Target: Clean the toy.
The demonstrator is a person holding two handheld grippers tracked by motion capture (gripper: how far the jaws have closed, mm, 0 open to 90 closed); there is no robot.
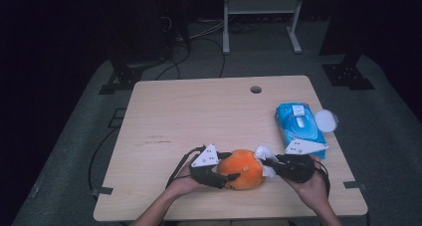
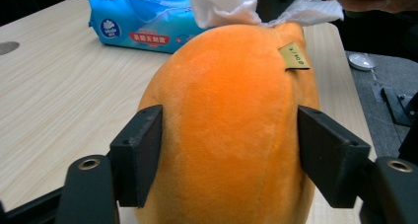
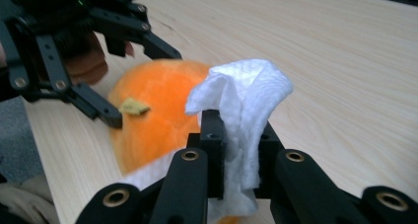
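Note:
An orange plush toy [image 1: 246, 166] with a small tan tag [image 2: 294, 56] lies near the front edge of the wooden table [image 1: 199, 111]. My left gripper [image 1: 230, 170] reaches in from the left, and its two black pads [image 2: 138, 155] press on the toy's sides [image 2: 226, 86]. From the right, my right gripper [image 1: 264, 162] is shut on a crumpled white wipe [image 1: 263, 152]. The wipe [image 3: 246, 91] stands up between the jaws right against the toy's far end [image 3: 153, 105]. In the left gripper view the wipe [image 2: 222, 4] lies on top of the toy.
A blue pack of wet wipes [image 1: 298, 129] lies at the table's right side behind my right hand, with a white round lid [image 1: 326, 120] beside it. A cable hole [image 1: 256, 89] is near the far edge. A white metal frame [image 1: 261, 17] stands on the floor beyond.

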